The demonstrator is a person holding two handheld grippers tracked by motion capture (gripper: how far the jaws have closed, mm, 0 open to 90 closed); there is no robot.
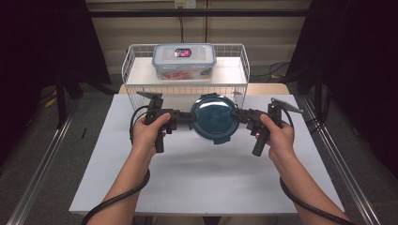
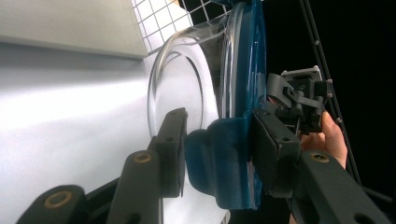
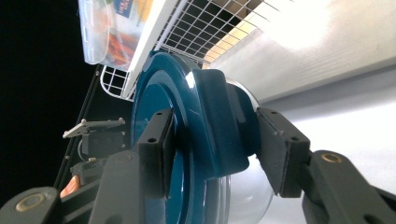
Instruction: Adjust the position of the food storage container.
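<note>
You've got the round container (image 1: 214, 119) w/ blue lid mid-worktop, just below the wire basket (image 1: 136, 70). L gripper (image 1: 187, 117) pinches its 9 o'clock latch tab, R gripper (image 1: 238, 114) the 3 o'clock tab. Prob. unlatching next: pull both tabs outward evenly.

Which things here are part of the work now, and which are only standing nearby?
In use:
- round glass container with blue lid, held between both grippers
- left gripper, shut on a lid latch
- right gripper, shut on the opposite latch

Standing by:
- clear rectangular food box on the shelf
- white wire shelf rack
- white table
</note>
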